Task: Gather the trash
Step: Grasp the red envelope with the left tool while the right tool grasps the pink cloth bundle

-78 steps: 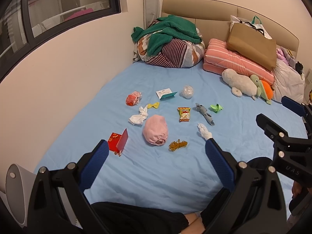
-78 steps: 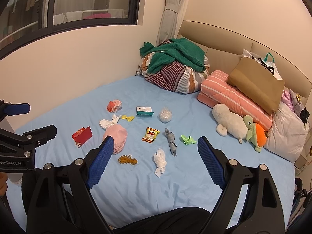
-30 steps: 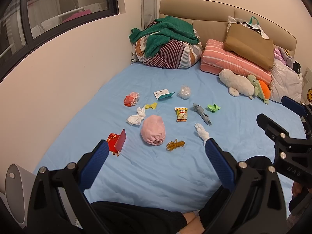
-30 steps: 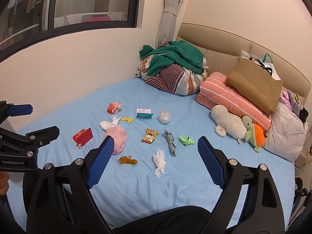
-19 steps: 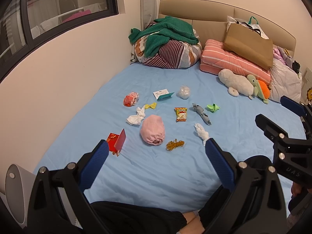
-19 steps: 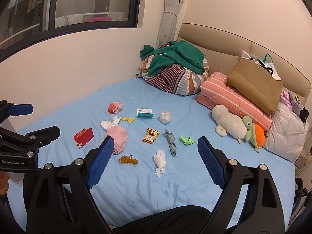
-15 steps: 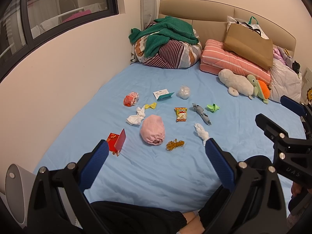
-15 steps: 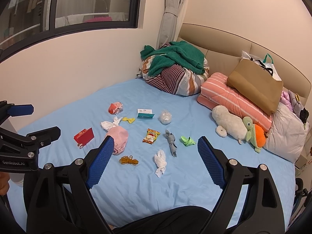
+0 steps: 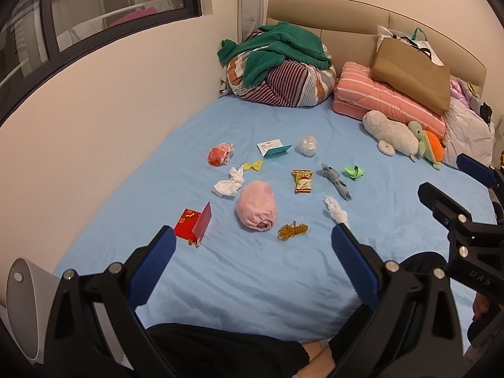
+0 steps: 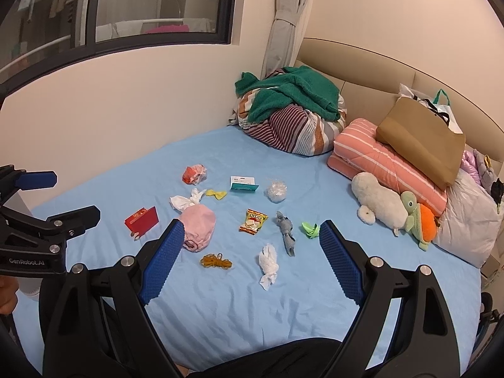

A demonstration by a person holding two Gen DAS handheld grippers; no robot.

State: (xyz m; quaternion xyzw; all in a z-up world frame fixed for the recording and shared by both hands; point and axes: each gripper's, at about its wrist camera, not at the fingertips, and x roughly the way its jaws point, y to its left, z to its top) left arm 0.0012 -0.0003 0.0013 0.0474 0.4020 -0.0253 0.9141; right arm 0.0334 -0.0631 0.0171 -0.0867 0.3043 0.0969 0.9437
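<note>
Very little has shifted since the earlier frames: both views have drifted only slightly, and the litter on the blue bed sheet (image 9: 252,283) lies where it did. Low in each frame, the left gripper (image 9: 252,261) and right gripper (image 10: 249,258) hang above the near edge of the bed, jaws spread wide and holding nothing.

Just beyond them, centre frame, lie a tangle of yellow rubber bands (image 10: 216,260), a white tissue wad (image 10: 268,263) and a red envelope (image 9: 192,227) at left. Beside these sits a pink rolled cloth (image 9: 256,209). Farther up are a second tissue (image 9: 228,183), a snack packet (image 10: 253,221), a yellow wrapper (image 9: 253,166), a green scrap (image 10: 310,229), a red crumpled wrapper (image 9: 220,155), a teal card (image 10: 243,185) and a clear plastic ball (image 9: 308,146).

Nothing appears collected yet; every piece remains, and no bin shows clearly.
</note>
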